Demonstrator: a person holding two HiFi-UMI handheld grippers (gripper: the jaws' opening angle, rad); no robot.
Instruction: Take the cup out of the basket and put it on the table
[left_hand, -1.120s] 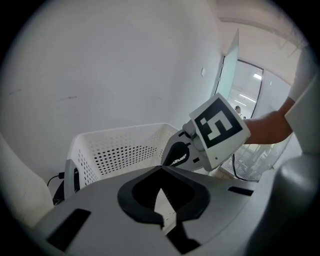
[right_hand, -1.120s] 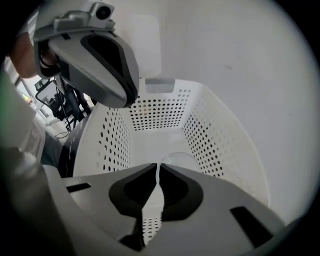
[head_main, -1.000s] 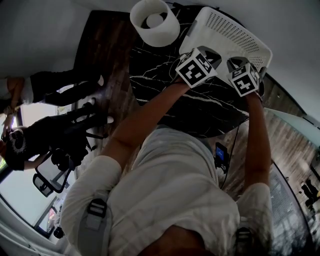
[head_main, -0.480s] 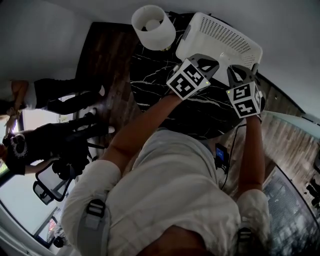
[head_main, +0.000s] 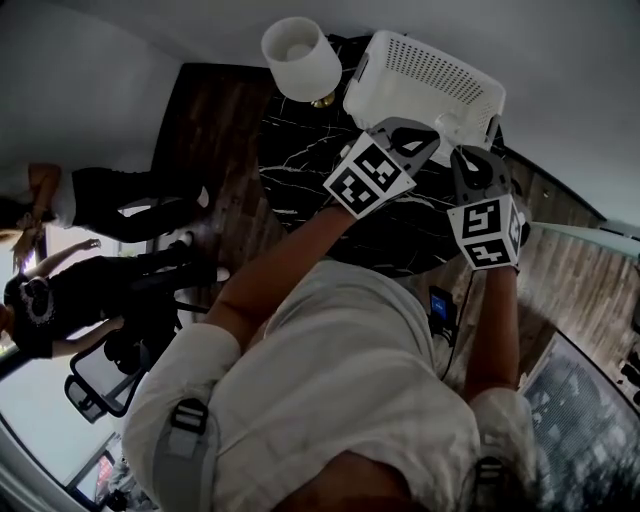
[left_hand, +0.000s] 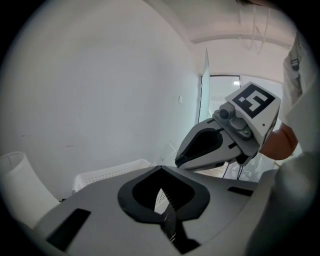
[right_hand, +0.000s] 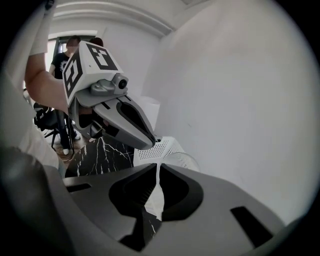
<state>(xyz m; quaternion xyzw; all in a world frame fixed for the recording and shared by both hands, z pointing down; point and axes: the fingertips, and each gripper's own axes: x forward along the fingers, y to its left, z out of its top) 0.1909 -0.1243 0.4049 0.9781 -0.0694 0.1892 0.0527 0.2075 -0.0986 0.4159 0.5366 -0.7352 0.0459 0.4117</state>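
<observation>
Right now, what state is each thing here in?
Left hand-held gripper: shut, empty.
Right hand-held gripper: shut, empty.
Cup: upright, seemingly beside the basket, ungripped.
Basket: standing on the table.
Lamp: upright on the table.

Two grippers (left gripper (head_main: 415, 135), right gripper (head_main: 467, 155)), one basket (head_main: 425, 85), one cup (right_hand: 182, 161), one table (head_main: 300, 170), one lamp (head_main: 300, 52).

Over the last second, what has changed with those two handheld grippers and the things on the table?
Both grippers, the left gripper and the right gripper, drew back from the white basket toward the person, over the black table. Neither took hold of anything: the jaws of each are together with nothing in them. The basket, the lamp and the table stayed where they were.
</observation>
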